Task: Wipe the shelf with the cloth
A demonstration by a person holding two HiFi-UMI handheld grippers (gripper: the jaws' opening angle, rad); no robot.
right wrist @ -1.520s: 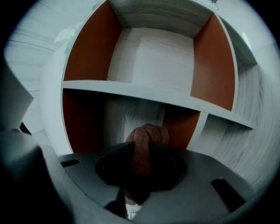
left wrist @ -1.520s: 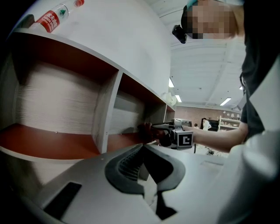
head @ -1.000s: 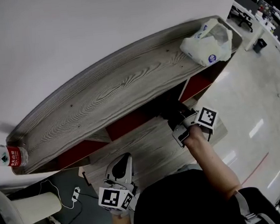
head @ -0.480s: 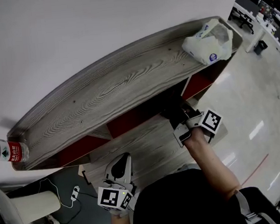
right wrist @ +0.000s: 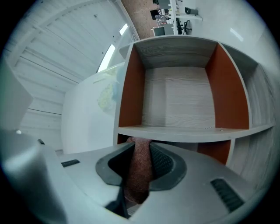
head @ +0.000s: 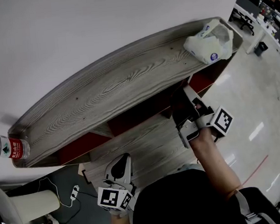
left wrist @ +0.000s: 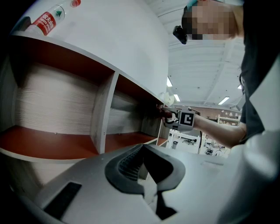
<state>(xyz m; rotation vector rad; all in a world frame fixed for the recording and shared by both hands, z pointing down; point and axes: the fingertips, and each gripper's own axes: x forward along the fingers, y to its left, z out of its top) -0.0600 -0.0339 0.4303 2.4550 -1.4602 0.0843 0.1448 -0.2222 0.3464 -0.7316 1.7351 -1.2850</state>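
At your far left you have a water bottle (head: 9,148) (red label), possibly lying down; at far right, a white plastic bag (head: 209,42).

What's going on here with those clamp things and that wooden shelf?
A person stands over a wooden shelf unit with a handheld gripper in each hand. The right gripper is clamped on a brownish cloth and faces an open compartment. The left gripper hangs lower, jaws together, holding nothing. A bottle and a plastic bag sit on top.
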